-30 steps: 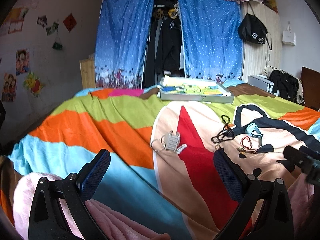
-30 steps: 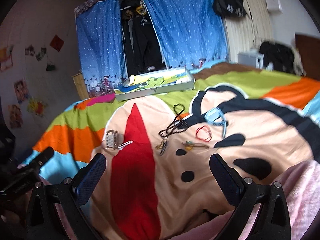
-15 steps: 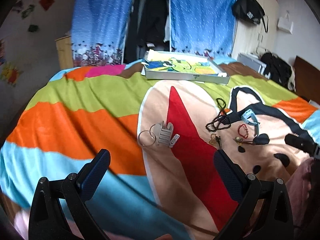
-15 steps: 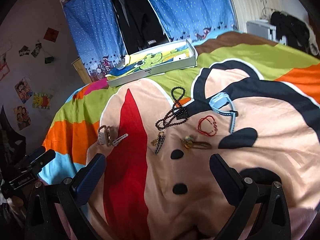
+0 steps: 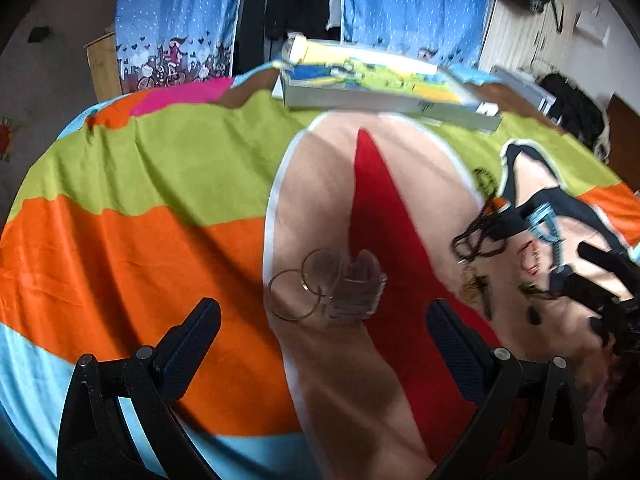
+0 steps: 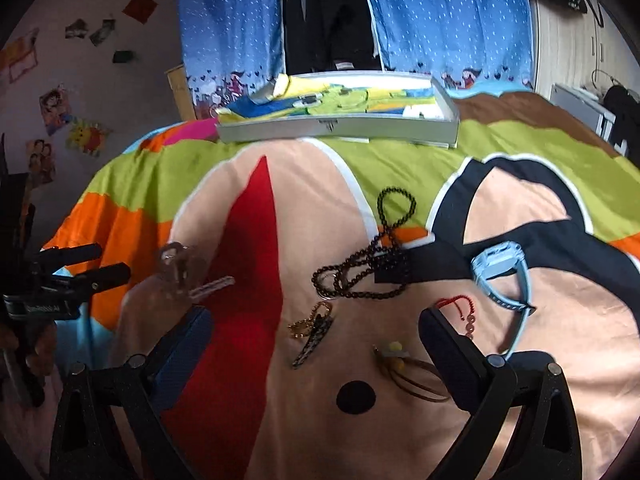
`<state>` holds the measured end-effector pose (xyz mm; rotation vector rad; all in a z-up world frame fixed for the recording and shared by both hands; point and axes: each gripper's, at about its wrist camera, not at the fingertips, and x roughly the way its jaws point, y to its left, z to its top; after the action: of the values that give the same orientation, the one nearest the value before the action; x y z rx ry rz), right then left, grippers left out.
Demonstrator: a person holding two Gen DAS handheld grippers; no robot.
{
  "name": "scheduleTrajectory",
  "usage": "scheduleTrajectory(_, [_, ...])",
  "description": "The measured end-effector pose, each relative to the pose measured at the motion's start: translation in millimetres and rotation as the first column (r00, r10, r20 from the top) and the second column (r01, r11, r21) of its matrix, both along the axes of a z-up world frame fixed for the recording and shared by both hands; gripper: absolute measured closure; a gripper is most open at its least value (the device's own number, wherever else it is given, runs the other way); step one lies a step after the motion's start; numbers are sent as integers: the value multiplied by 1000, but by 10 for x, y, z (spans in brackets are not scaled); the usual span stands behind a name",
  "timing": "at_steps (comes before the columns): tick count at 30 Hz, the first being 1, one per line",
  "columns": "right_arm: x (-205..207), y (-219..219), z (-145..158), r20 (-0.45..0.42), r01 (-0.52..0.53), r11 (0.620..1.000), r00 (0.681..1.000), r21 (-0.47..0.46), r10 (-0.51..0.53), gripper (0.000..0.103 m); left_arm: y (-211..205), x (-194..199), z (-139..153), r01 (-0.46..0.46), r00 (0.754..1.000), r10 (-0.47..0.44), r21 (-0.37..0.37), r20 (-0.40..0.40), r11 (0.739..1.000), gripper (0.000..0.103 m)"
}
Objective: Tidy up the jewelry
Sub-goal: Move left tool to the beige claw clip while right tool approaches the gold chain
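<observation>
Here a bright bedspread carries everything. A shallow box sits at its far edge. Mid-spread lie a blue watch, dark beads, a red bracelet, and what looks like a clear clip. Left gripper and right gripper hover spread wide, empty.

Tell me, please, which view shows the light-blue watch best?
The right wrist view: the light-blue watch lies sharp and whole on the bedspread. In the left wrist view it is blurred, small, near the right edge.
</observation>
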<state>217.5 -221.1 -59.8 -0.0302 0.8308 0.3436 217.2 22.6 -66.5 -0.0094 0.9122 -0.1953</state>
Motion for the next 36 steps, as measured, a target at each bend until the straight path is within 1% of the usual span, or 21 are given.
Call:
scheduleTrajectory(1, [34, -2, -47, -10, -6, 1000, 1000, -3, 6, 13, -10, 30, -35, 3, 1000, -3, 6, -5, 1000, 3])
scheduleTrajectory(2, [73, 6, -97, -26, -13, 1000, 1000, -11, 13, 18, -19, 57, -65, 6, 1000, -5, 11, -5, 1000, 3])
scheduleTrajectory(4, [138, 33, -184, -59, -23, 1000, 998, -18, 22, 42, -24, 91, -101, 11, 1000, -11, 13, 5, 1000, 4])
scheduleTrajectory(5, [188, 35, -252, -91, -27, 1000, 996, -7, 26, 46, -32, 109, -108, 14, 1000, -14, 15, 11, 1000, 5])
scheduleTrajectory(6, [213, 41, -292, -110, -32, 999, 993, 8, 33, 51, -44, 142, -127, 17, 1000, -17, 25, 12, 1000, 9])
scheduleTrajectory(8, [259, 63, -374, -147, -39, 999, 988, 31, 44, 54, -67, 183, -172, 22, 1000, -22, 29, -2, 999, 15])
scheduleTrajectory(9, [275, 79, -409, -159, -43, 998, 986, 35, 48, 59, -57, 203, -223, 17, 1000, -17, 27, -19, 999, 21])
scheduleTrajectory(10, [290, 92, -439, -171, -47, 998, 984, 39, 53, 66, -67, 214, -247, 16, 999, -15, 26, -29, 1000, 27])
scheduleTrajectory(11, [302, 99, -474, -184, -48, 998, 981, 48, 57, 70, -72, 221, -273, 16, 999, -15, 27, -37, 1000, 30])
scheduleTrajectory(12, [324, 102, -517, -202, -44, 998, 978, 53, 53, 75, -81, 231, -292, 18, 999, -16, 31, -43, 999, 36])
scheduleTrajectory(13, [330, 102, -538, -211, -38, 998, 976, 55, 49, 76, -84, 250, -315, 22, 999, -20, 32, -49, 999, 42])
scheduleTrajectory(16, [356, 85, -609, -228, -7, 999, 974, 42, 16, 80, -124, 289, -354, 38, 997, -36, 24, -64, 999, 49])
scheduleTrajectory(19, [379, 78, -675, -256, 17, 999, 967, 50, -4, 80, -167, 316, -383, 60, 995, -58, 21, -76, 998, 57])
scheduleTrajectory(29, [422, 77, -804, -306, 45, 997, 952, 67, -22, 80, -282, 383, -406, 75, 996, -73, 43, -44, 996, 57])
scheduleTrajectory(36, [420, 80, -797, -311, 52, 996, 950, 75, -26, 80, -326, 437, -462, 80, 994, -78, 21, -76, 997, 57])
